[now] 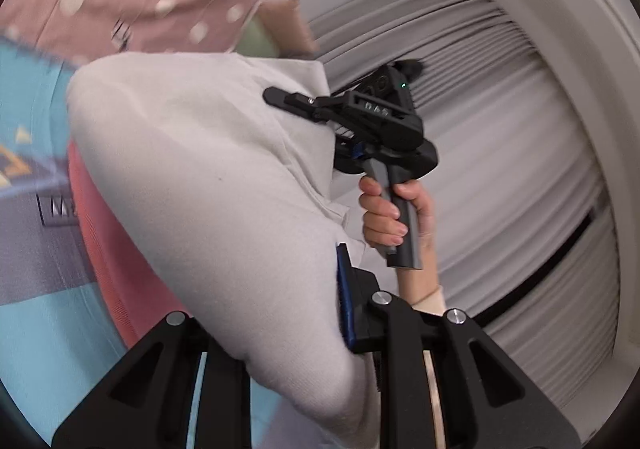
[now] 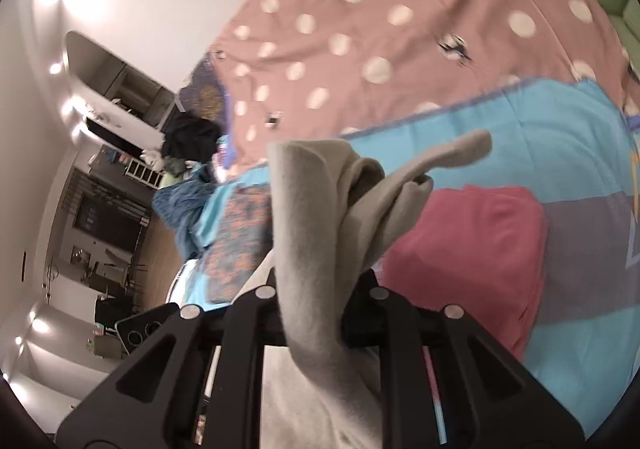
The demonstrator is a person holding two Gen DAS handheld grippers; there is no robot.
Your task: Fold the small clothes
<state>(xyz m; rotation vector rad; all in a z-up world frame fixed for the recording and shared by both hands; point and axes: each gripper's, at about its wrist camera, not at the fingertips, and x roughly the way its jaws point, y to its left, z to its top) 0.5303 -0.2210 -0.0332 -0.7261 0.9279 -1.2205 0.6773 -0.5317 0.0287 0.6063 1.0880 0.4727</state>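
Fingers of both grippers clamped on pale grey garment, lifted above bed. Left gripper pinches one edge, blue pad showing. Right gripper pinches bunched fold; in left view, hand grips its handle. Below cloth: folded pink garment on blue blanket, dotted pink cover behind.

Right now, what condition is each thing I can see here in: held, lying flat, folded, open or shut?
Grey garment: lifted off the bed, hanging unfolded between both tools.
Left hand-held gripper: shut on the grey garment's edge.
Right hand-held gripper: shut on bunched grey garment.
Pink garment: lying folded on the blue blanket.
Blue blanket: spread over the bed.
Polka-dot sheet: spread flat, slightly wrinkled.
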